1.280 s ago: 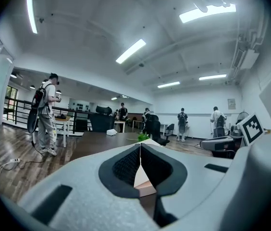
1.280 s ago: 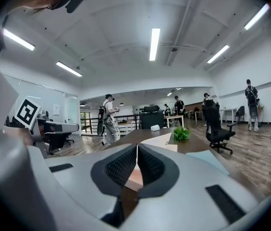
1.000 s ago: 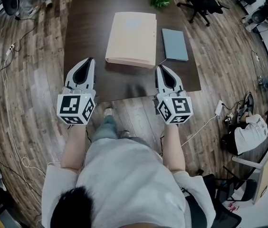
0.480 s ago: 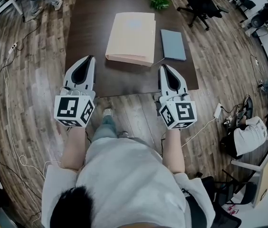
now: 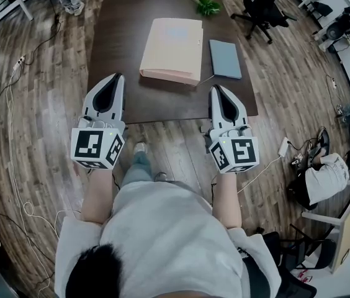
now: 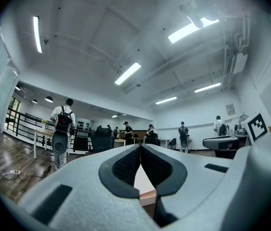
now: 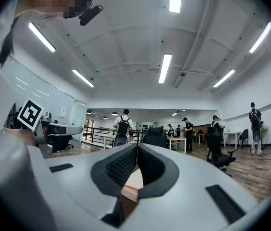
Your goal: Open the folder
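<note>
A thick beige folder [image 5: 172,49] lies closed on the dark brown table [image 5: 119,48], a little past its near edge. My left gripper [image 5: 118,77] hovers at the table's near left, short of the folder, its jaws shut and empty. My right gripper [image 5: 215,88] is held level at the near right, also short of the folder, its tips pressed together on nothing. In the left gripper view a strip of the folder [image 6: 142,184] shows low between the dark pads [image 6: 126,165]. In the right gripper view the folder [image 7: 133,182] peeks out below the shut gripper tips [image 7: 137,146].
A grey notebook [image 5: 226,58] lies right of the folder, with a green leafy sprig [image 5: 206,5] at the table's far side. A black office chair [image 5: 263,5] stands beyond the table's right side. Cables run over the wood floor. People stand by desks far across the room.
Both grippers have lifted and edged forward toward the folder. The table and folder sit slightly higher in the head view. Neither gripper's jaws have changed.
</note>
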`<action>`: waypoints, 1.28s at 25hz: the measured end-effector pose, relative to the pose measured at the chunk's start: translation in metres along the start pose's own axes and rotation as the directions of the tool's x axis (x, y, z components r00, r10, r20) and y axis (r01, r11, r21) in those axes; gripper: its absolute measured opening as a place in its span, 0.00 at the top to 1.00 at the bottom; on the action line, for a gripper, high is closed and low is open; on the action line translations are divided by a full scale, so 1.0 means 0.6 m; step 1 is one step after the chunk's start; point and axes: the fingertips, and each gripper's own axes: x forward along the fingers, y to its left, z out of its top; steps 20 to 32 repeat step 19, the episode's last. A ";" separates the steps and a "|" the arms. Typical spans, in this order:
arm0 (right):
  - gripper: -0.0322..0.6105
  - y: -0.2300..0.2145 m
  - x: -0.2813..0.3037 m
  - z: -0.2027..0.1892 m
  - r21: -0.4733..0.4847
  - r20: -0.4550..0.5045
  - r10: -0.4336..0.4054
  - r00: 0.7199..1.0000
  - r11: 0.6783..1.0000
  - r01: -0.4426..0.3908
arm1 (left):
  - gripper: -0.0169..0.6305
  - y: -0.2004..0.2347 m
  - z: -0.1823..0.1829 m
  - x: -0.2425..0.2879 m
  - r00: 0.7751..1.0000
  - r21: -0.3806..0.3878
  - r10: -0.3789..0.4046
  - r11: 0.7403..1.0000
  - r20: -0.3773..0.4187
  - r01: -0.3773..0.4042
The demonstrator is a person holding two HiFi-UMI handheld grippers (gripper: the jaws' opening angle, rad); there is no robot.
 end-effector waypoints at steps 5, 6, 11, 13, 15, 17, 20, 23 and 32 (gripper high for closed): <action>0.93 0.013 -0.017 0.004 0.002 0.009 -0.002 1.000 1.000 0.002 | 0.96 -0.004 -0.004 -0.019 1.000 -0.006 0.002 1.000 0.005 -0.002; 0.93 0.015 -0.020 0.006 0.003 0.010 -0.001 1.000 1.000 0.001 | 0.96 -0.005 -0.005 -0.022 1.000 -0.010 0.001 1.000 0.006 -0.001; 0.93 0.020 -0.033 0.012 0.000 0.017 -0.001 1.000 1.000 0.001 | 0.96 -0.017 -0.006 -0.032 1.000 -0.011 -0.004 1.000 0.007 0.004; 0.93 0.022 -0.039 0.014 0.000 0.021 -0.001 1.000 1.000 0.001 | 0.96 -0.020 -0.006 -0.037 1.000 -0.012 -0.006 1.000 0.009 0.006; 0.93 0.024 -0.043 0.016 -0.002 0.025 -0.001 1.000 1.000 0.001 | 0.96 -0.023 -0.006 -0.040 1.000 -0.015 -0.008 1.000 0.011 0.008; 0.93 0.024 -0.046 0.017 -0.003 0.029 -0.003 1.000 1.000 0.003 | 0.96 -0.024 -0.007 -0.041 1.000 -0.016 -0.009 1.000 0.012 0.009; 0.93 0.023 -0.047 0.018 -0.003 0.033 -0.004 0.999 1.000 0.005 | 0.96 -0.025 -0.008 -0.041 1.000 -0.017 -0.010 1.000 0.013 0.010; 0.93 0.023 -0.047 0.018 -0.003 0.033 -0.004 0.999 1.000 0.005 | 0.96 -0.025 -0.008 -0.041 1.000 -0.017 -0.010 1.000 0.013 0.010; 0.93 0.023 -0.047 0.018 -0.003 0.033 -0.004 0.999 1.000 0.005 | 0.96 -0.025 -0.008 -0.041 1.000 -0.017 -0.010 1.000 0.013 0.010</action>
